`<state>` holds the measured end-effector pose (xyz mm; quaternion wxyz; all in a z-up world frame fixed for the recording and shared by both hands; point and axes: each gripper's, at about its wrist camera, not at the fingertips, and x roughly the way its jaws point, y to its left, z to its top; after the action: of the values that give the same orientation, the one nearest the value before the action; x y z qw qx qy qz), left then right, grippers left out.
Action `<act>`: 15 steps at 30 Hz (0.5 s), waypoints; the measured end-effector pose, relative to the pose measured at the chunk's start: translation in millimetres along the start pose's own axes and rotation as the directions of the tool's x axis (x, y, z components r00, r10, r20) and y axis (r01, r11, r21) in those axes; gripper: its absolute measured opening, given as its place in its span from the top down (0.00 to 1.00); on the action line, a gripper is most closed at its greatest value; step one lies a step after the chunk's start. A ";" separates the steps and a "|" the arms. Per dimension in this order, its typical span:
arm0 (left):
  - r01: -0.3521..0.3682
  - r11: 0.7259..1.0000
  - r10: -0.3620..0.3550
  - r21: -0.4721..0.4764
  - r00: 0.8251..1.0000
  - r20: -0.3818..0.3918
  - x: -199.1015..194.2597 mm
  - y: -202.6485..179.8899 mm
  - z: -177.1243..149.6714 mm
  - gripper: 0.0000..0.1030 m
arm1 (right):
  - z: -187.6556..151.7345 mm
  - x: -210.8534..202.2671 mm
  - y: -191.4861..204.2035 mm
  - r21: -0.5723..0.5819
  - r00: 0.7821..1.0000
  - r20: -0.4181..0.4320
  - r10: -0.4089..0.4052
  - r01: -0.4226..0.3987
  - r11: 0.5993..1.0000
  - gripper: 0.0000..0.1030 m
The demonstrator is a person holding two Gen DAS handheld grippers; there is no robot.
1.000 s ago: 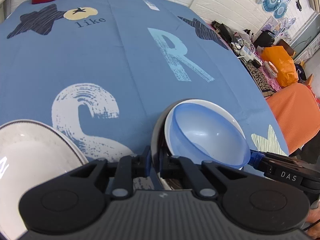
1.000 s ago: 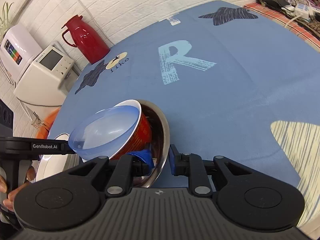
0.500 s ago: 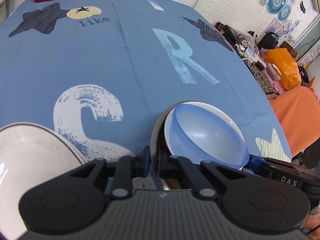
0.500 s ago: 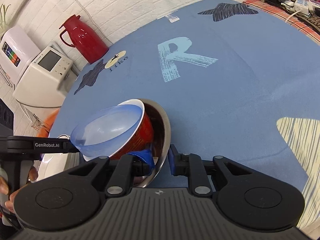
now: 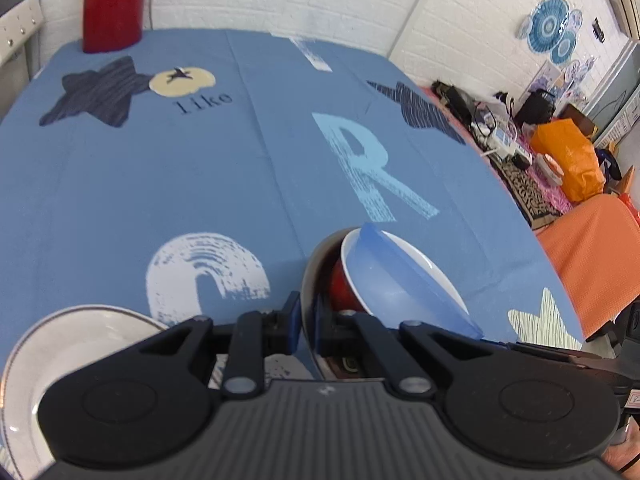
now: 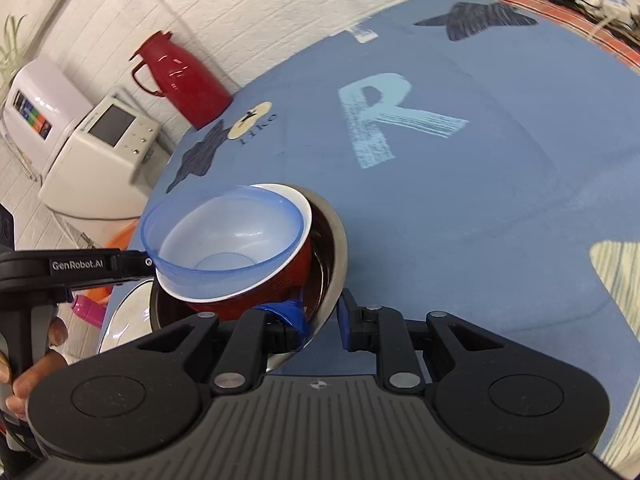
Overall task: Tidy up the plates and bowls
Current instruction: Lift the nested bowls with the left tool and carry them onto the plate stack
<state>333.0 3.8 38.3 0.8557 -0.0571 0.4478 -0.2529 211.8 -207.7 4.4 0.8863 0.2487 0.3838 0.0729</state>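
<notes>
White brick walls behind a table under a blue tablecloth (image 5: 224, 184) printed with a pale "R", dark stars and the word "like". At the far left corner, standing upright, a red thermos (image 5: 110, 4); beside the table in the right wrist view, a white appliance (image 6: 100, 152) with a screen. Along the right side in the left wrist view, an orange bag (image 5: 568, 156) among clutter and an orange cloth (image 5: 592, 248).

Near the front edge, a nested stack: outermost a steel bowl (image 6: 334, 248), inside it a red bowl (image 6: 280, 276) with a white interior, and on top a translucent blue bowl (image 6: 224, 236), tipped to one side rather than seated level. To the left of the stack, just beside it, a white plate (image 5: 60, 352) with a thin dark rim.

Left gripper (image 5: 305, 318) closed narrowly on the steel bowl's near rim, one blue pad outside the wall and the other inside; seen from the right wrist view (image 6: 148, 262), tip right at the blue bowl's rim, though contact with that rim unclear. Right gripper (image 6: 320, 316) straddling the opposite rim of the steel bowl, one blue pad inside near the red bowl, the other outside with a visible gap; firm clamping not certain. At the lower left of the right wrist view, a hand (image 6: 36, 364) wrapped around the left gripper's handle.
</notes>
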 end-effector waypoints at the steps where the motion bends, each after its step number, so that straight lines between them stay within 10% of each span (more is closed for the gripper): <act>1: -0.003 1.000 0.003 -0.004 1.000 0.009 -4.8 2.9 -0.7 1.00 | 0.3 1.1 3.1 0.000 1.000 0.001 0.005 -0.005 1.000 0.98; 15: -0.091 0.989 0.101 -0.118 0.991 0.088 -69.7 65.1 -23.0 1.00 | -2.7 16.1 78.0 -0.140 0.995 0.002 0.096 -0.094 0.986 0.98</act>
<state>306.8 96.9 54.9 0.8823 -0.0959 0.4231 -0.1825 225.8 -134.0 31.3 0.8987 0.2043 0.3616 0.1406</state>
